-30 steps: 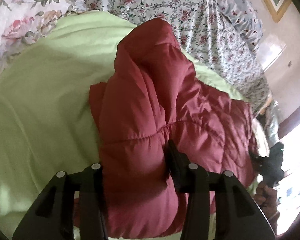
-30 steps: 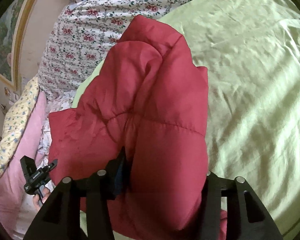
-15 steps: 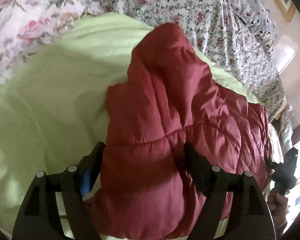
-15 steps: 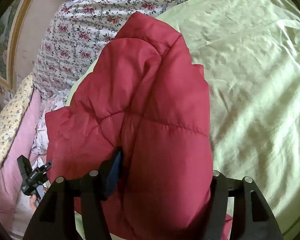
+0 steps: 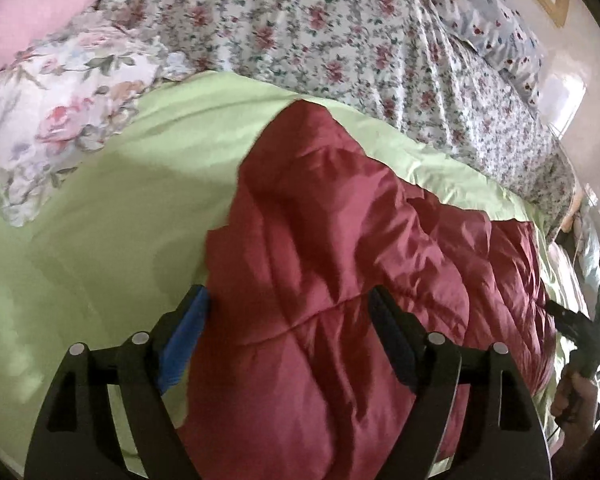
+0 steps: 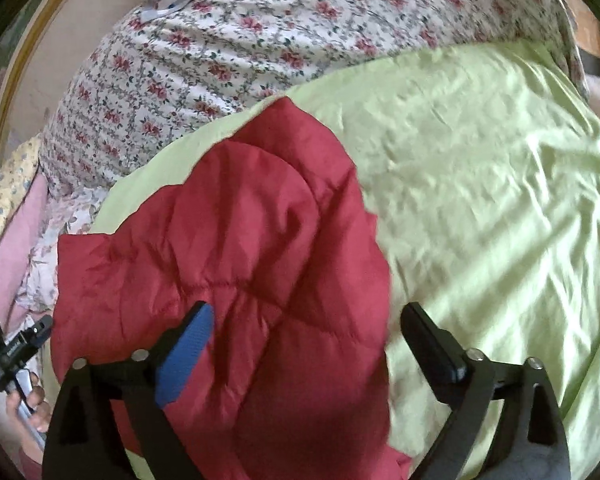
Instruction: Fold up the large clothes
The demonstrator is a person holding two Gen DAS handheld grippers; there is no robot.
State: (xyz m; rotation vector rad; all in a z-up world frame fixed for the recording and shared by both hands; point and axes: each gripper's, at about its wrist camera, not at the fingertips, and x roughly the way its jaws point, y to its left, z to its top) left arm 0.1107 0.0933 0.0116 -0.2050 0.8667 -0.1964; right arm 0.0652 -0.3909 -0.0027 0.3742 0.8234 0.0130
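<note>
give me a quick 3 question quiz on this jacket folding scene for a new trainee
1. True or false: the red quilted jacket lies on a green sheet.
2. What pattern covers the bedding beyond the green sheet? A. stripes B. flowers C. plain white
3. Fill in: the jaws of the right gripper are ____ the jacket.

Key:
1. True.
2. B, the flowered bedspread.
3. Opening around it, pads clear of the fabric; the left gripper also stands open over the jacket.
</note>
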